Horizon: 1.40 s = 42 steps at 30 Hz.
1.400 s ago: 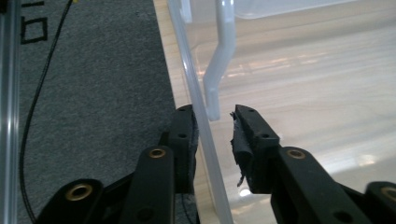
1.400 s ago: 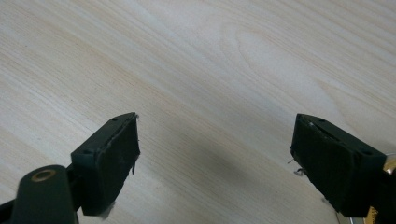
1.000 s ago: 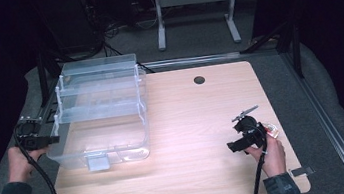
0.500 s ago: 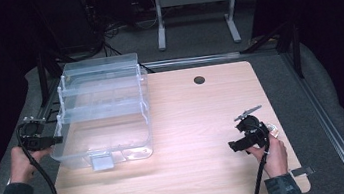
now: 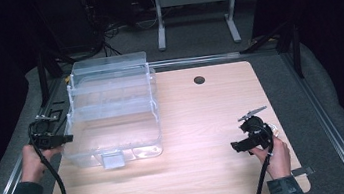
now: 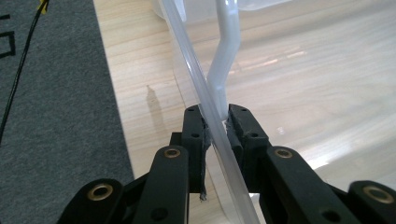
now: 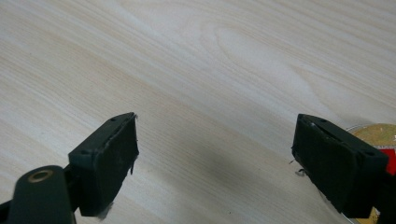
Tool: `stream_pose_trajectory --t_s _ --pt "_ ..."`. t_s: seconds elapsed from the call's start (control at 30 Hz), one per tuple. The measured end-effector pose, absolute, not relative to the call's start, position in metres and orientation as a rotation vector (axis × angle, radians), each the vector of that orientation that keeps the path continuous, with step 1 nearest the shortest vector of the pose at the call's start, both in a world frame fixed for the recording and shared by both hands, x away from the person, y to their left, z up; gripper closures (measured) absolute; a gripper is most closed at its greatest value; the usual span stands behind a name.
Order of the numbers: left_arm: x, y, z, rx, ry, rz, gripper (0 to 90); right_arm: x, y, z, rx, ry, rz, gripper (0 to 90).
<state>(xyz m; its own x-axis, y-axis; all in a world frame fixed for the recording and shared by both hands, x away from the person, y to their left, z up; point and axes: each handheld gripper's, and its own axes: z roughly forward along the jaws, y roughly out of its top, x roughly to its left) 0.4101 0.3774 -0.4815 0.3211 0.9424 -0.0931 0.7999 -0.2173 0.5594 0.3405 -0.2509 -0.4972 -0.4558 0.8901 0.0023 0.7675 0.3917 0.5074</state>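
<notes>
Two grippers in play; I log them left to right. My left gripper (image 5: 57, 139) sits off the table's left edge, its jaws clamped tight on the rim of the clear plastic tiered storage box (image 5: 111, 112); the left gripper view shows the pads (image 6: 198, 135) pinching the transparent wall (image 6: 205, 107) right where a white bent support arm (image 6: 224, 60) of the box comes down.

Change over the last second: the box has slid to the right and slightly away from the table's edge, carried along by that gripper, and its near-left corner now lies further onto the light wooden tabletop (image 5: 200, 174). The jaws stayed closed throughout. My reading: the grip is secure and the box is being dragged or repositioned, not lifted; its base looks flat on the wood. The box occupies the left half of the table, tiers stepped up toward the far side, a small clear latch at its near face.

My right gripper (image 5: 246, 140) rests near the table's right front, well apart from the box, and has barely shifted. Its jaws stand wide, nothing between them but bare wood. A round gold-and-red object (image 7: 373, 135) peeks in at the right edge of the right gripper view, partly hidden behind the jaw; I cannot identify it.

Writing: none legible on the box, the grippers or the table. No brand marks visible.
</notes>
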Motion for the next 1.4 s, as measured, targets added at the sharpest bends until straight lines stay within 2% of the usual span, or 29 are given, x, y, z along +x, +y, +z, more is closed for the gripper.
stream_pose_trajectory --t_s 0.73,0.8,1.0,1.4 --pt "0.418 0.328 -0.480 2.149 1.467 0.345 75.0 0.336 -0.254 -0.493 1.476 2.361 0.630 13.7" --pt "0.418 0.324 -0.480 2.150 1.464 0.344 74.8 0.336 -0.257 -0.494 1.474 2.400 0.738 13.7" --pt "0.421 0.312 -0.480 2.153 1.450 0.329 74.0 0.336 -0.255 -0.493 1.472 2.347 0.644 13.7" --pt "0.425 0.289 -0.480 2.179 1.420 0.320 72.8 0.336 -0.255 -0.490 1.463 2.356 0.663 13.9"
